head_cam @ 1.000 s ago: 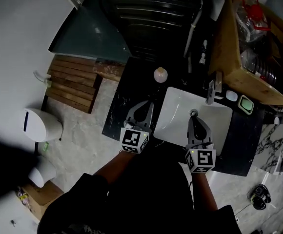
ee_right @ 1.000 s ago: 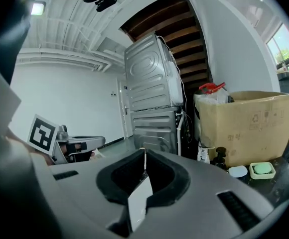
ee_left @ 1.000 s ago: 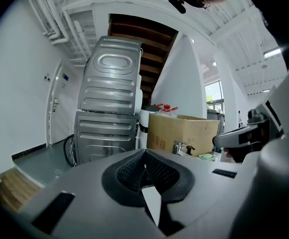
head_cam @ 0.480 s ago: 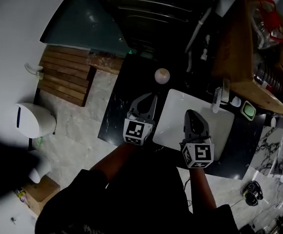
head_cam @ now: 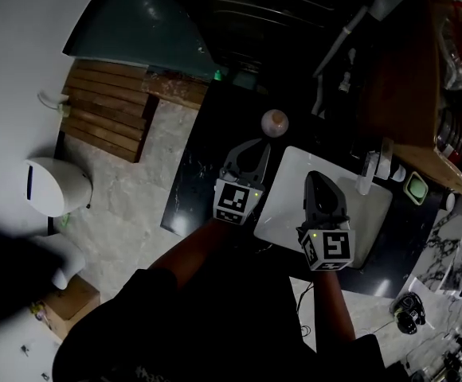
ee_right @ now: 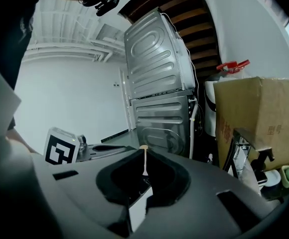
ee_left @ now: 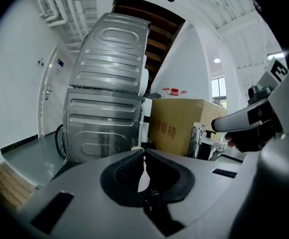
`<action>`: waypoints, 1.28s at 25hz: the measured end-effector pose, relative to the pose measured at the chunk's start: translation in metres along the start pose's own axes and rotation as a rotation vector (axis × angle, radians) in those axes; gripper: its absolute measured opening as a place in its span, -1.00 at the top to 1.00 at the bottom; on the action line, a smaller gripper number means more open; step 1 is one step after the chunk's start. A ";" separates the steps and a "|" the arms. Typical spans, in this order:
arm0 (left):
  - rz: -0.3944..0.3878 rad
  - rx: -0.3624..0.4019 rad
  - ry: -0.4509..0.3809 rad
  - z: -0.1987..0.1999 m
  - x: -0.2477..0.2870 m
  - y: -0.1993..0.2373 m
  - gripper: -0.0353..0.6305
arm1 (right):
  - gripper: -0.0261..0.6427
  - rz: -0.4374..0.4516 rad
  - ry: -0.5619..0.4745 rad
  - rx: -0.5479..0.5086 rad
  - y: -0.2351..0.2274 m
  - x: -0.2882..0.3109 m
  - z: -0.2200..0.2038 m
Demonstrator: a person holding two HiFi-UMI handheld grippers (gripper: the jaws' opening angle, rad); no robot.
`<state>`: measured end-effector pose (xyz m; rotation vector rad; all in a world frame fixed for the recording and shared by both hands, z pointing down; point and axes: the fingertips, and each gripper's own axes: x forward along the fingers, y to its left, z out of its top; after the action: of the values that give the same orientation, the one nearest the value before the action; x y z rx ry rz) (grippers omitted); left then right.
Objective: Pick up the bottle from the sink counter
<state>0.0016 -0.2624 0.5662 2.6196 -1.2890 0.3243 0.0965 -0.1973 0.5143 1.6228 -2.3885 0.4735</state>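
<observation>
The left gripper (head_cam: 251, 146) is pushing forward along the dark counter (head_cam: 193, 183) at the left of the sink (head_cam: 289, 207). A second ago it hung back near the sink's front left corner; now its tips are up by the far left corner. The bottle (head_cam: 275, 122), a pale round top seen from above, stands on the counter just beyond that corner. The gap between tips and bottle is shrinking, though they are not touching yet.

The left jaws are pressed together, with only a sliver of light between them and nothing held. From the left gripper view, the bottle's pale top just peeks over the closed tips, with the washing machine (ee_left: 109, 83) beyond.

The right gripper (head_cam: 319, 178) has crept forward too and hovers over the sink, short of the faucet (head_cam: 372, 168) at the back rim. Its jaws are pinched to a thin slit and are empty.

This looks like the approach, with the left gripper leading. Its jaws must spread before the bottle can go between them, and the bottle has not been lifted.
</observation>
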 end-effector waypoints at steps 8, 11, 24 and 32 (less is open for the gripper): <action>-0.007 0.035 0.047 -0.017 0.027 0.012 0.39 | 0.80 0.006 0.039 -0.150 0.012 0.013 0.001; -0.043 0.038 0.087 -0.028 0.043 0.010 0.09 | 0.80 0.013 0.040 -0.135 0.017 0.013 -0.003; -0.056 0.098 0.217 -0.063 0.087 0.017 -0.18 | 0.81 -0.007 0.052 -0.081 0.005 0.018 -0.017; -0.060 0.142 0.299 -0.078 0.099 0.015 -0.20 | 0.81 -0.028 0.091 -0.190 -0.005 0.010 -0.029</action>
<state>0.0405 -0.3244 0.6699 2.5882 -1.1226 0.7902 0.0971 -0.1970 0.5452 1.5172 -2.2649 0.2974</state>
